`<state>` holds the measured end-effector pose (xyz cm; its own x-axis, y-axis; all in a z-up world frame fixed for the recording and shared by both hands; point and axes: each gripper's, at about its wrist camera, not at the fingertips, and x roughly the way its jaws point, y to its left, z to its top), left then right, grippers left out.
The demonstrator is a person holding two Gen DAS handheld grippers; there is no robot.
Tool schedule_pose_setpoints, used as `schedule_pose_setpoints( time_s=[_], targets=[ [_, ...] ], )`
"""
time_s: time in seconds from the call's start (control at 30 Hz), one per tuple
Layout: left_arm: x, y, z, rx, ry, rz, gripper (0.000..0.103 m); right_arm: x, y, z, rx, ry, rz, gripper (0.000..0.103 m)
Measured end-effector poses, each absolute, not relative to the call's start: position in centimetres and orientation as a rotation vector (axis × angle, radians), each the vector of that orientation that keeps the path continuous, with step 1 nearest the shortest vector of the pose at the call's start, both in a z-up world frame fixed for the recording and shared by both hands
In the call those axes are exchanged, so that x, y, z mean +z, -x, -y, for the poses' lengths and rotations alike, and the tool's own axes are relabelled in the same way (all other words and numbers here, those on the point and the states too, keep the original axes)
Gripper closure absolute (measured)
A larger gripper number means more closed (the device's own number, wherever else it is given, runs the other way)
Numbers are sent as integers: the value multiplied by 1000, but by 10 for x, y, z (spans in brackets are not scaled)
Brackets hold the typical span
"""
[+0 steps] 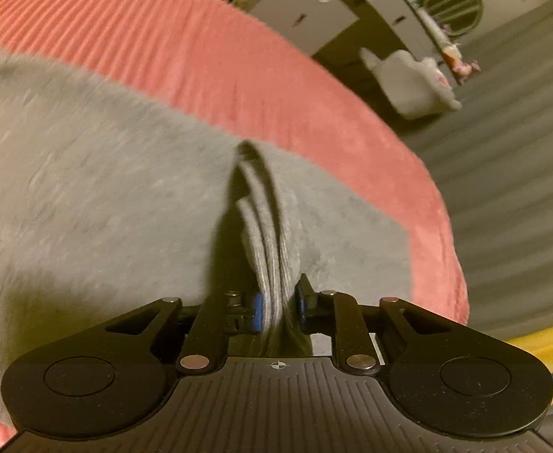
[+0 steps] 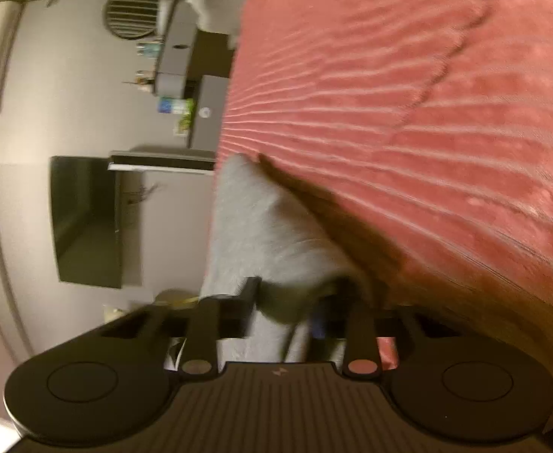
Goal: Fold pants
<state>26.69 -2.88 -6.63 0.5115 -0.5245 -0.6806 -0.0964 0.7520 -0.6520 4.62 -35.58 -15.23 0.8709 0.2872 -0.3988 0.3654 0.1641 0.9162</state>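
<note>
Grey pants (image 1: 88, 188) lie spread over a pink ribbed bedspread (image 1: 201, 56). My left gripper (image 1: 278, 311) is shut on a bunched stack of several layers of the pants' edge, which rises as a ridge between the blue pads (image 1: 255, 313). In the right wrist view the picture is rolled sideways. Another part of the grey pants (image 2: 254, 226) hangs off the edge of the bedspread (image 2: 427, 113). My right gripper (image 2: 288, 313) is shut on a fold of it, and the cloth fills the gap between the fingers (image 2: 248, 298).
Beyond the bed are a grey striped floor (image 1: 503, 188), a grey cabinet (image 1: 306, 15) with small items on top, a round slatted object (image 1: 452, 5) and a pale soft thing (image 1: 412, 83). A dark screen (image 2: 84, 222) hangs on the wall. Something yellow (image 1: 548, 343) sits at the lower right.
</note>
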Motion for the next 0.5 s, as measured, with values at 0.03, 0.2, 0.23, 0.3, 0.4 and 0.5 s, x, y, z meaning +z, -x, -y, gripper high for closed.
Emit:
schedule_pose_setpoints(
  time_s=[0.03,0.2,0.23,0.3,0.4,0.5],
  targets=[
    [-71,-265,27,-271,704,-1017,75,-154,-47,356,-64,-1434,-562,78],
    [-82,-272,24,-274,758,-1003,41,-163,-44,358,-73,-1467,-583,77],
    [-84,-277,26,-273,755,-997,41,-165,-43,358,-67,-1473,-583,76],
    [-84,-289,31,-260,727,-988,39,-166,-43,358,-63,-1479,-581,75],
    [-88,-310,37,-237,749,-1003,50,-167,-43,358,-61,-1470,-579,73],
    [-73,-314,40,-271,721,-943,80,-167,-43,358,-62,-1458,-582,73]
  ],
)
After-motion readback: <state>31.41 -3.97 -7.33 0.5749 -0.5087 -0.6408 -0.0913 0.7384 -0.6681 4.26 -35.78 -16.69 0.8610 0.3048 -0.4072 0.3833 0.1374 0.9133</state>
